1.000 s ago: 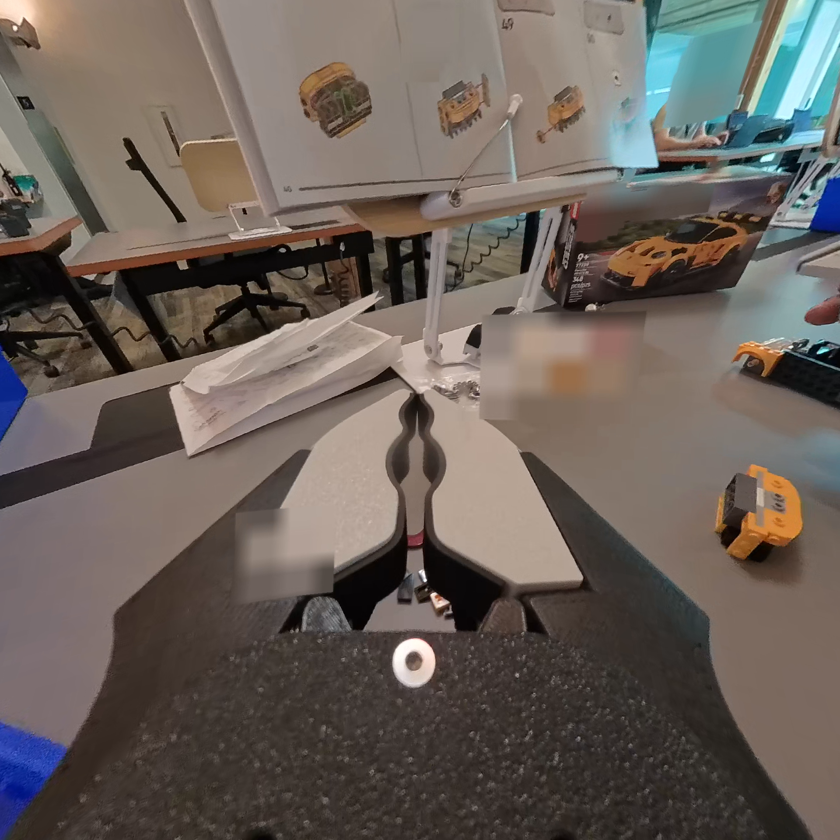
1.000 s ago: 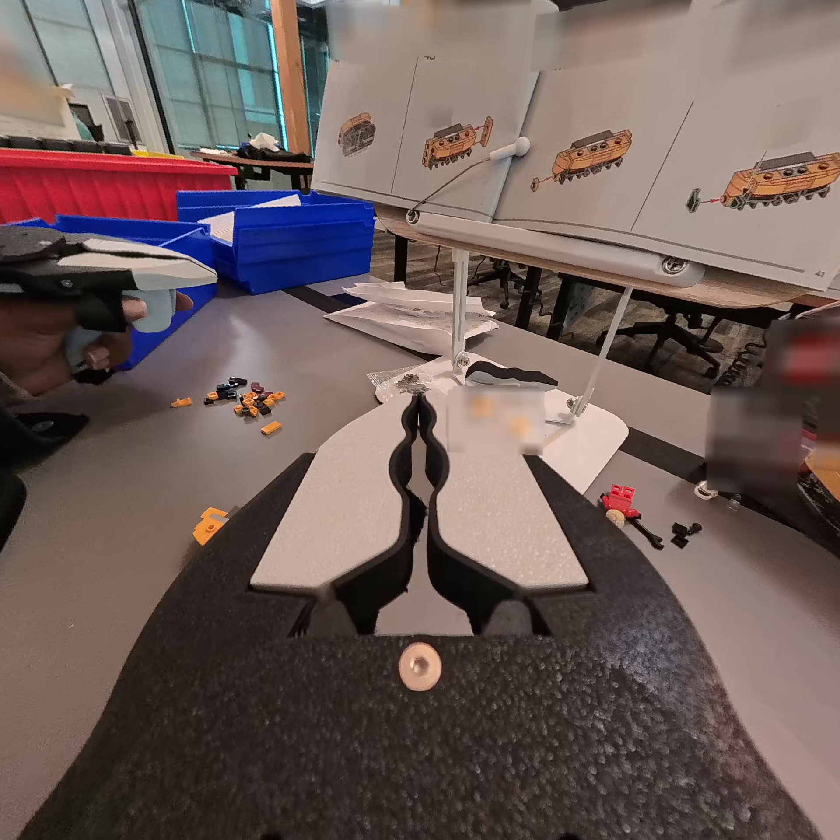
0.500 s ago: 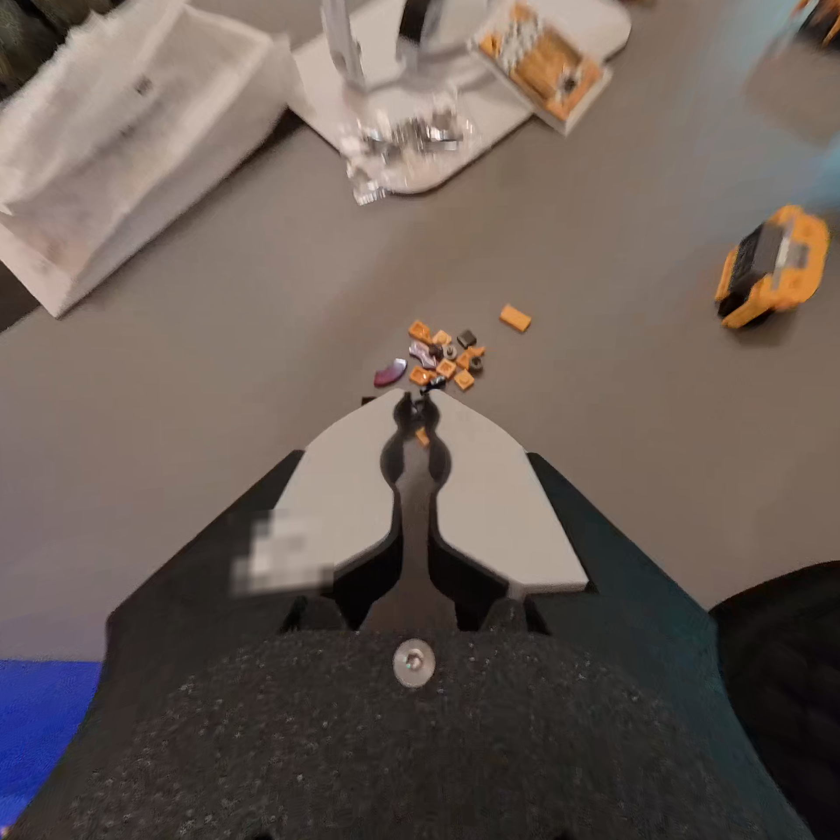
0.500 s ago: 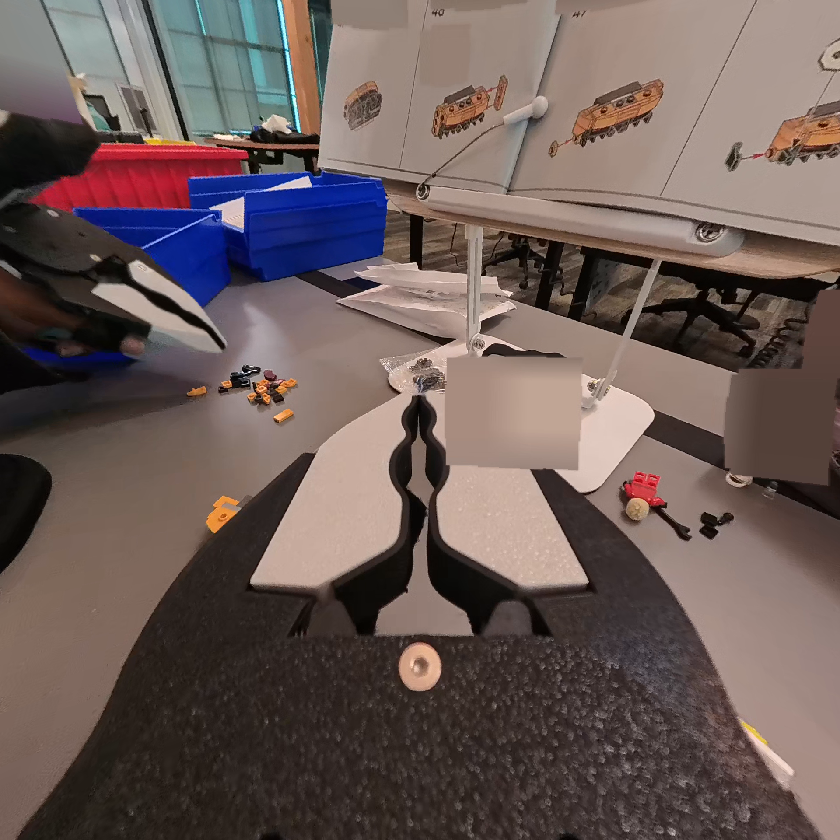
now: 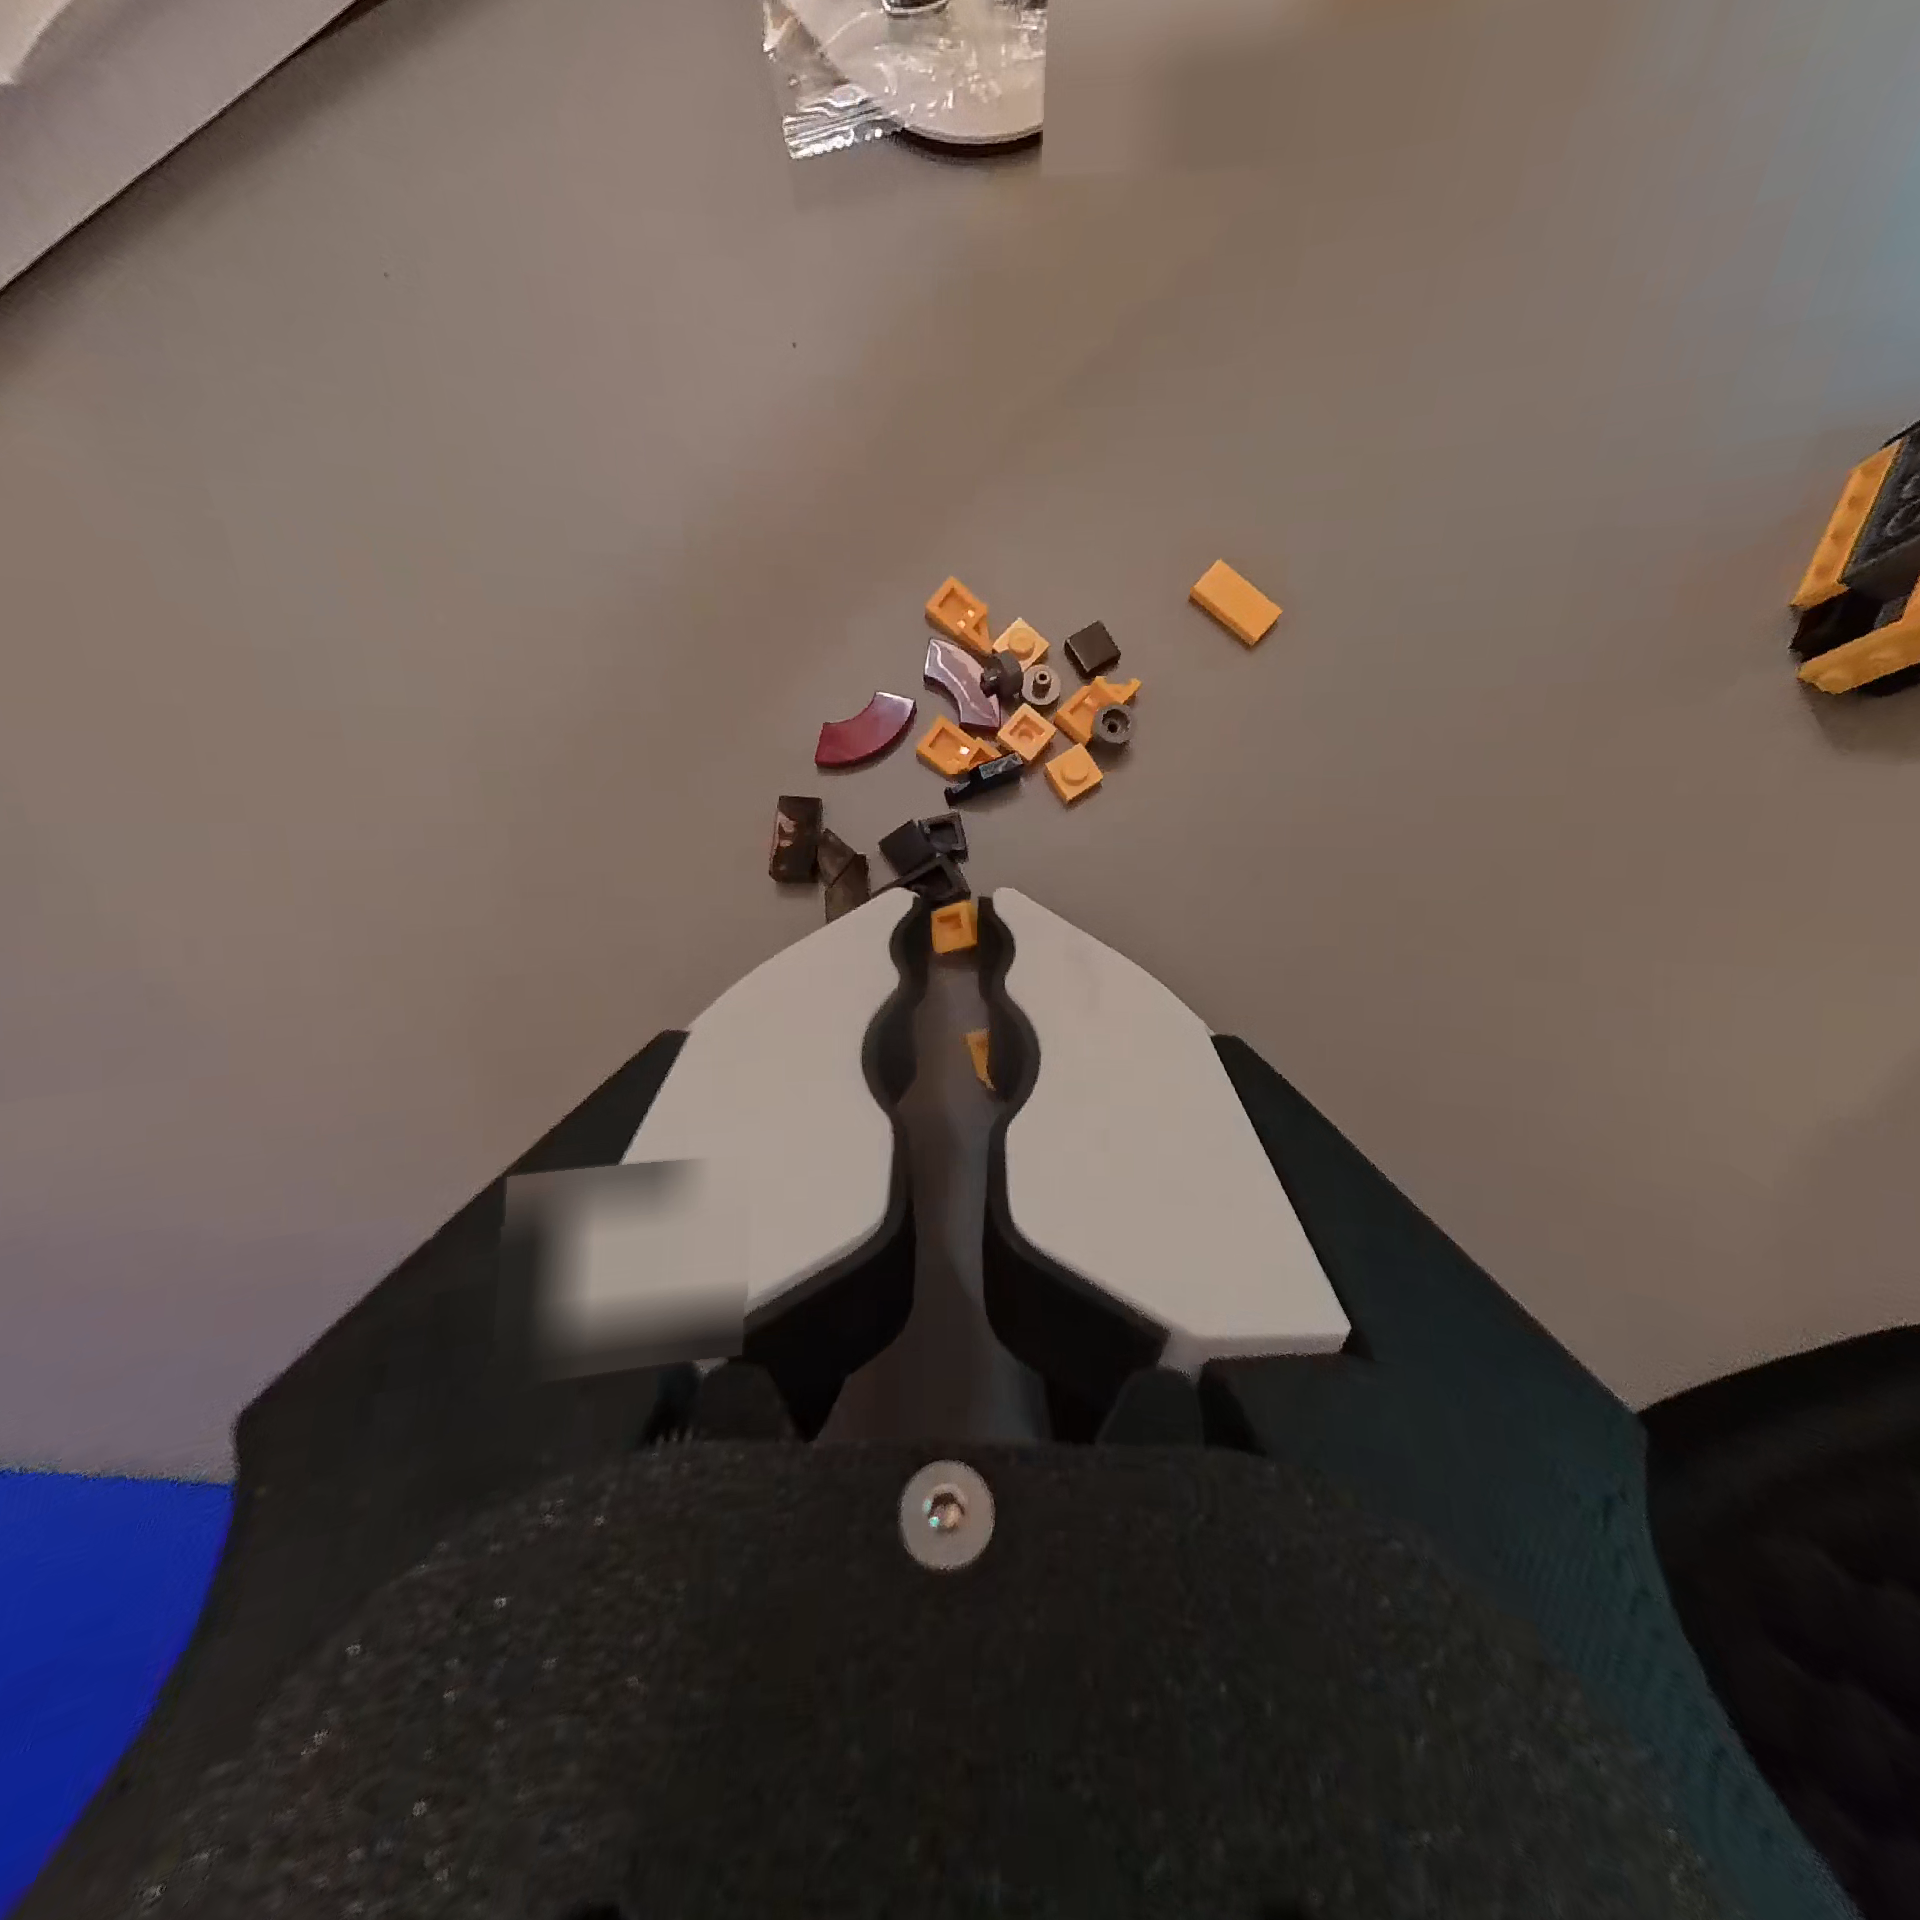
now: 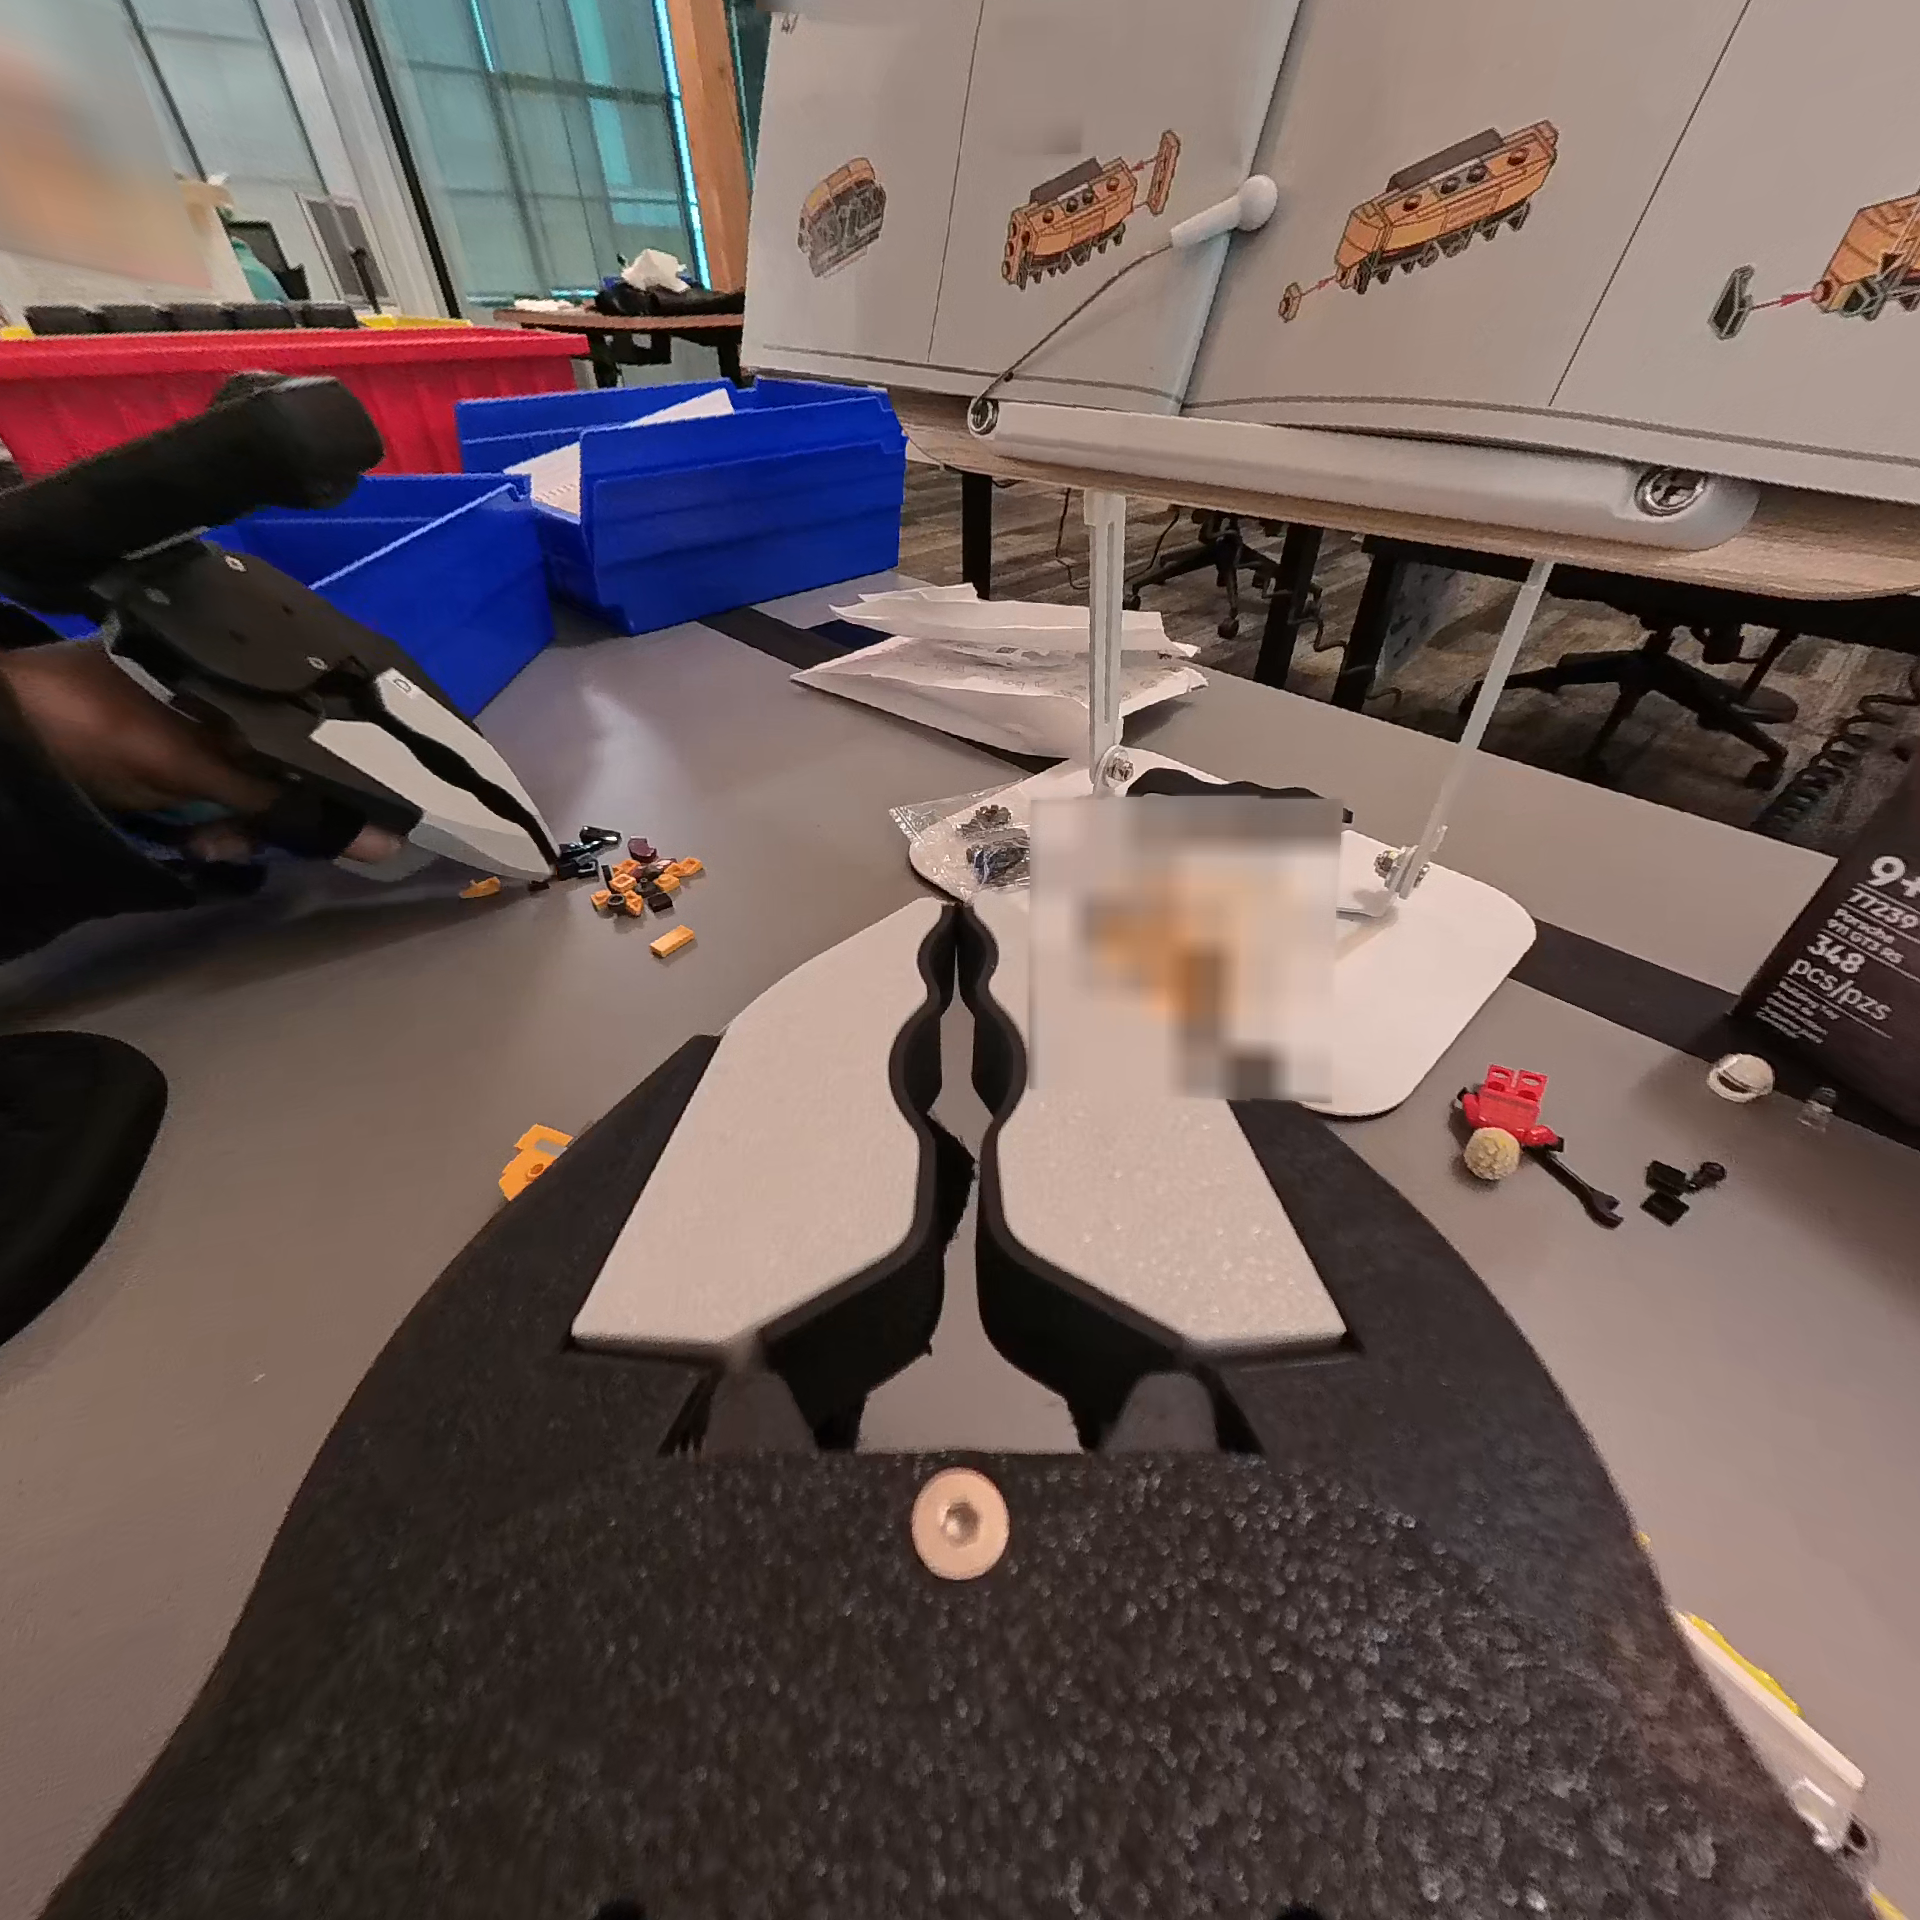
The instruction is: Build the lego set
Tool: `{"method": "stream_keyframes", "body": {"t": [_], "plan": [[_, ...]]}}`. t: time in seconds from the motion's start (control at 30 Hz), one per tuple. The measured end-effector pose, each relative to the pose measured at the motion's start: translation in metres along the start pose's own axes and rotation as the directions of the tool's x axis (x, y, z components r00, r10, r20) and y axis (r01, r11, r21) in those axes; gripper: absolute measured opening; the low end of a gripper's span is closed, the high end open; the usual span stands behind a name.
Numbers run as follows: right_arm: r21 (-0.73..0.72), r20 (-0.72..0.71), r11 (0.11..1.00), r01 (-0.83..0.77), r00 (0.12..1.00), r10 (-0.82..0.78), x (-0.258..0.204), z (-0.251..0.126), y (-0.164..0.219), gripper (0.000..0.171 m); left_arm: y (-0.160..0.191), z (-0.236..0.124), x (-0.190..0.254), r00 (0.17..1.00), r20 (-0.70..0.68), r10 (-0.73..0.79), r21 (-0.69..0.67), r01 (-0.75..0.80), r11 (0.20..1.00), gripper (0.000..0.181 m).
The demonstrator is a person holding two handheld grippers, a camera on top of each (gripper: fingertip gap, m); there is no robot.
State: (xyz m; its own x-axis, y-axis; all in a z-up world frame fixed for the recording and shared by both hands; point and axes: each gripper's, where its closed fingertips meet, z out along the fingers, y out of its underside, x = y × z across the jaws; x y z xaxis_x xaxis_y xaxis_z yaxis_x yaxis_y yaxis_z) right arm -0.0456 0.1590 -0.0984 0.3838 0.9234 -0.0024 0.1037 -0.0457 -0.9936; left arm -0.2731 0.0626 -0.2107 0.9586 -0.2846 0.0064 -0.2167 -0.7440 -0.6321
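Note:
A pile of small orange, black and grey lego pieces (image 5: 1023,707) lies on the grey table (image 5: 416,520), with a dark red curved tile (image 5: 862,732) at its left and a lone orange tile (image 5: 1234,601) at its right. My left gripper (image 5: 951,904) points down at the pile's near edge, slightly open, with a small orange piece (image 5: 954,925) on the table between its tips, not pinched. It also shows in the right wrist view (image 6: 540,862), tips at the pile (image 6: 644,873). My right gripper (image 6: 956,914) is shut and empty above the table.
A yellow and black sub-assembly (image 5: 1860,603) sits at the right edge. The instruction booklet (image 6: 1351,208) stands on a white stand (image 6: 1455,956). Blue bins (image 6: 707,499), paper bags (image 6: 997,665), a bag of parts (image 6: 966,831), a red piece (image 6: 1507,1101) and the set's box (image 6: 1849,956) lie around. The grippers' ends are close to 30 cm from one another. From the left gripper's tips to the dark red curved tile (image 5: 862,732) is close to 4 cm.
My left gripper has tipped down from facing the booklet and come in low over the pile, and its tips have parted slightly. The right gripper has stayed shut and drifted forward a little.

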Motion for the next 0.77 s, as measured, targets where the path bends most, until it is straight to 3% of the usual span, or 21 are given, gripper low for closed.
{"method": "stream_keyframes", "body": {"t": [0.3,0.43,0.53,0.63,0.77], "plan": [[-0.004,0.005,1.000,-0.005,1.000,0.005,0.000,0.000,0.000,0.000,-0.005,-0.003,-0.001,1.000,-0.010,-0.018,0.039,0.018,0.999,0.002],[0.003,0.008,1.000,-0.003,1.000,0.003,-0.001,0.000,-0.001,0.000,-0.027,-0.019,0.006,0.988,-0.125,-0.093,0.179,0.114,0.977,0.002],[0.007,0.014,1.000,0.009,1.000,-0.009,-0.003,0.000,-0.002,0.000,-0.048,-0.035,0.021,0.937,-0.316,-0.148,0.287,0.243,0.926,0.002],[0.034,0.036,0.998,0.046,0.998,-0.047,-0.011,-0.002,-0.008,0.000,-0.075,-0.062,0.047,0.780,-0.607,-0.151,0.354,0.435,0.828,0.002],[0.088,0.137,0.983,0.161,0.976,-0.172,-0.051,-0.001,-0.020,0.000,-0.100,-0.102,0.080,0.410,-0.910,-0.054,0.256,0.661,0.705,0.002]]}}
